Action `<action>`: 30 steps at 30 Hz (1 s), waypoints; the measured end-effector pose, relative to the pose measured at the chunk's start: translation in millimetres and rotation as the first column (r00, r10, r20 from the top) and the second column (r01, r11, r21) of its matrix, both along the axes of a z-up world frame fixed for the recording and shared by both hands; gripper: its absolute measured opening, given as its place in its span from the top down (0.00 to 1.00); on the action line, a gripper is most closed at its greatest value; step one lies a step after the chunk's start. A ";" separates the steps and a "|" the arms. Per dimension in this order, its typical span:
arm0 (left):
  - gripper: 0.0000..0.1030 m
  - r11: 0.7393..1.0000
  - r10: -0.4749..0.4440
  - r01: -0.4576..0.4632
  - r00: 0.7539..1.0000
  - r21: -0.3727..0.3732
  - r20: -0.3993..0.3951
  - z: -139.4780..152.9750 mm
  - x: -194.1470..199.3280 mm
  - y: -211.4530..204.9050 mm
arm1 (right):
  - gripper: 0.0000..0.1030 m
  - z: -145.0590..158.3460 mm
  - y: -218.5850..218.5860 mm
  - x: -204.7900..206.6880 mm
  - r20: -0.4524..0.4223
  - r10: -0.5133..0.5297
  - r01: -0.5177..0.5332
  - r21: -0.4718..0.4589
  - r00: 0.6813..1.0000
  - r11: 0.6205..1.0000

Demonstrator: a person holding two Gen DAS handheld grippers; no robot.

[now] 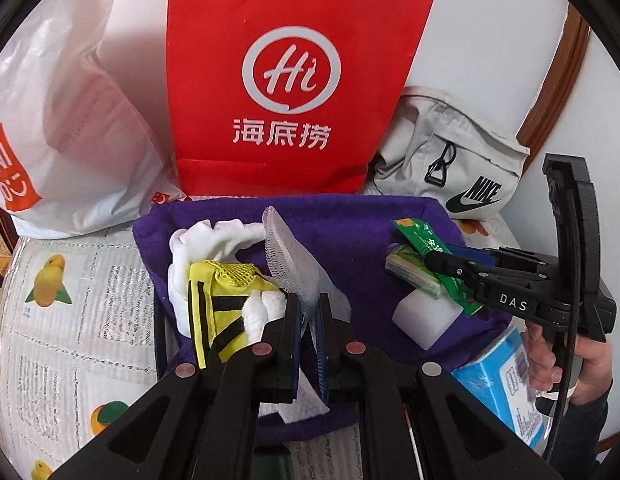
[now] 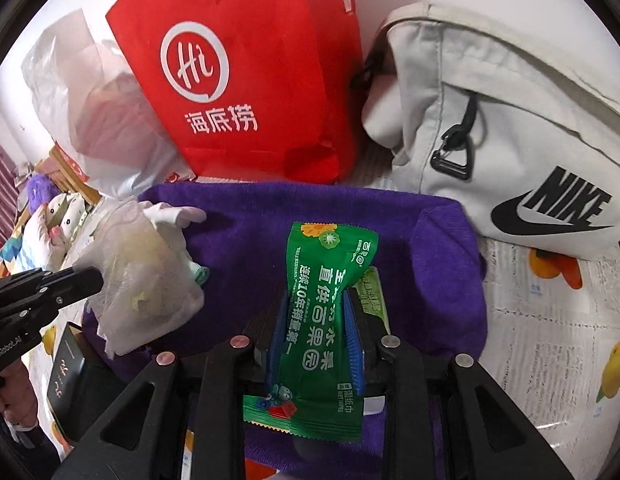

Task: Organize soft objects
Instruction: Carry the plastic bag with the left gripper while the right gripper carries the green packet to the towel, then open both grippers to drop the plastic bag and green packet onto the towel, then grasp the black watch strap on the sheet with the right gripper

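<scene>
Holding a thin white mesh pouch (image 1: pixel 284 252), the left gripper (image 1: pixel 308 320) has its blue-padded jaws pressed together on the pouch's lower edge, over a purple fabric bin (image 1: pixel 350 220). Pouch stands up from the jaws, tilted left; in the right wrist view it hangs as a filmy white net bag with pale stuff inside.

Right gripper (image 2: pixel 316 320) pinches a green foil wet-wipe sachet (image 2: pixel 326 300) across its middle, blue pads touching both sides, sachet creased at the grip. Sachet top points toward the red bag, bottom edge hangs over the gripper body. It sits above the purple bin's right half.

Inside the bin: white fluffy gloves (image 1: pixel 214 240) at left, a yellow mesh item with black straps (image 1: pixel 222 304) lying on them, a green tissue packet (image 1: pixel 414 276) just under the sachet, a white foam block (image 1: pixel 426 316) beside that packet.

Behind the bin stands a red paper bag with white "Hi" logo (image 1: pixel 294 80), touching the bin's back rim. Left of it, a white plastic shopping bag (image 1: pixel 58 120). Right of it, a light grey Nike fabric bag (image 1: pixel 458 152). A blue tissue box (image 1: pixel 498 384) lies near the bin's right front corner. Everything rests on a fruit-print table cover (image 1: pixel 70 320). A hand (image 1: pixel 550 356) grips the right gripper's handle.
</scene>
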State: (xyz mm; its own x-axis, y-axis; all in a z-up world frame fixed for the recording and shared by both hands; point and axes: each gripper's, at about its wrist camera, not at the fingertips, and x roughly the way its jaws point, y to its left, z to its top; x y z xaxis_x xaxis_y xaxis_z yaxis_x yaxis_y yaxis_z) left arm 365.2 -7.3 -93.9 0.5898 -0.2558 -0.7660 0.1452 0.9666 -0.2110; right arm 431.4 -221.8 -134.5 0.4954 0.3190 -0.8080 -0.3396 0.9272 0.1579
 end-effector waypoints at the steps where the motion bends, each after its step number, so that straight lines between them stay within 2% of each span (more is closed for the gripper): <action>1: 0.93 1.000 -0.001 0.001 1.000 0.002 -0.005 -2.2 1.9 -0.2 | 0.68 -1.3 1.2 0.6 0.000 0.003 -0.003 -0.004 1.000 1.000; 5: 0.93 1.000 0.007 -0.007 1.000 0.006 -0.019 -9.6 5.2 2.6 | 0.67 -2.0 1.6 -1.9 0.007 0.011 -0.011 -0.018 1.000 1.000; 8: 0.91 1.000 0.015 -0.014 0.999 0.007 -0.031 -13.5 6.5 4.8 | 0.60 -1.8 0.3 -5.5 0.012 0.013 -0.013 -0.029 1.000 1.000; 10: 0.82 1.000 0.020 -0.019 0.999 0.017 -0.037 -14.5 6.7 5.9 | 0.51 -1.5 0.3 -7.9 0.021 0.008 -0.007 -0.029 1.000 1.000; 15: 0.62 0.996 0.060 -0.058 0.998 0.071 -0.030 -10.0 4.4 10.0 | 0.50 6.1 -2.2 -23.4 0.062 -0.006 0.009 -0.057 0.998 0.998; 21: 0.50 0.990 0.116 -0.116 0.993 0.085 0.007 5.6 -11.1 25.1 | 0.49 28.6 -9.8 -52.6 0.116 -0.025 0.028 -0.022 0.993 0.999; 27: 0.49 0.987 0.139 -0.142 0.989 0.072 0.043 24.6 -39.5 38.3 | 0.49 48.7 -8.3 -98.6 0.161 -0.034 0.033 0.007 0.986 0.999; 30: 0.49 0.987 0.139 -0.143 0.989 0.068 0.059 31.4 -58.8 41.6 | 0.44 51.4 -2.0 -125.7 0.168 -0.019 0.018 0.005 0.986 1.000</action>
